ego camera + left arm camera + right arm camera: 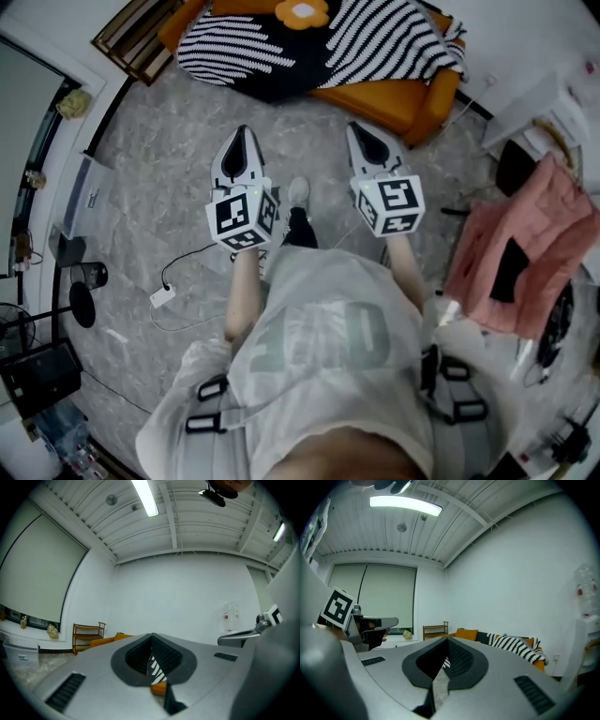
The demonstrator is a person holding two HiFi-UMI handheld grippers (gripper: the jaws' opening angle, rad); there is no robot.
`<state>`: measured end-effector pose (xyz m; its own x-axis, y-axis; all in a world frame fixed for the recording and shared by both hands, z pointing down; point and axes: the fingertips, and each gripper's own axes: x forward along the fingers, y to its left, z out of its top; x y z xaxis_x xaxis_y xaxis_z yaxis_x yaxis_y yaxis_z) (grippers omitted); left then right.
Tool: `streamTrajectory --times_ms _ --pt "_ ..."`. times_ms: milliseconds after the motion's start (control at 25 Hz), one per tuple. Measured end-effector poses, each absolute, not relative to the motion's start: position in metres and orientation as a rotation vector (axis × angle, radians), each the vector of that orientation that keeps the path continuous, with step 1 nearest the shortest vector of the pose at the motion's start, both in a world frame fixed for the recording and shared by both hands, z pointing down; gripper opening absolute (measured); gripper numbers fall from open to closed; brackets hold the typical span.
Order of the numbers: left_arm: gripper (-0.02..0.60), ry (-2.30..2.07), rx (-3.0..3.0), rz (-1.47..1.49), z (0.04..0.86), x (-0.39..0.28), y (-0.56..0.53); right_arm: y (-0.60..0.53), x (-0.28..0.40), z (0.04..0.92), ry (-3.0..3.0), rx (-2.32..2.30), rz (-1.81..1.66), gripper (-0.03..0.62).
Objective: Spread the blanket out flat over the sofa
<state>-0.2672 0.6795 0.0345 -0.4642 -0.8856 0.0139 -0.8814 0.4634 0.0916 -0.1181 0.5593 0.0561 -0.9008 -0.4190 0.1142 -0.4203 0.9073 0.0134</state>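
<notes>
Both grippers are held level in front of the person, well apart from the sofa, over bare floor.

Left gripper: jaws together, nothing between them. In the left gripper view the ribbed pads meet, and only a sliver of striped blanket and orange sofa shows far off through the slot below.

Right gripper: jaws also closed and empty. In the right gripper view the pads meet, with grey floor visible in the gap beneath.

Each gripper carries its marker cube, left and right. The two grippers sit side by side, not touching, with a shoe on the floor between them.

The blanket is black-and-white striped with an orange flower patch. It lies rumpled on the orange sofa, covering most of the seat. A dark fold hangs over the sofa's front edge near the middle, and the sofa's right front corner is bare. In the right gripper view the blanket is heaped toward the sofa's right end, and an orange cushion is uncovered toward the left end.

A wooden shelf stands on the floor just beside the sofa's left end. A pink cloth is draped over something at the floor's right edge. A white adapter with a cable lies on the floor to the left of the person.
</notes>
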Motion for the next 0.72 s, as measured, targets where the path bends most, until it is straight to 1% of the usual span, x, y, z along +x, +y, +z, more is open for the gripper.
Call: streamTrajectory --times_ms 400,720 --pt "0.006 -2.537 1.676 -0.11 0.044 -0.313 0.606 0.497 -0.166 0.06 -2.883 0.729 0.016 0.006" --pt "0.007 -2.489 1.714 -0.079 0.051 -0.362 0.556 0.455 -0.21 0.071 -2.808 0.775 0.071 0.006"
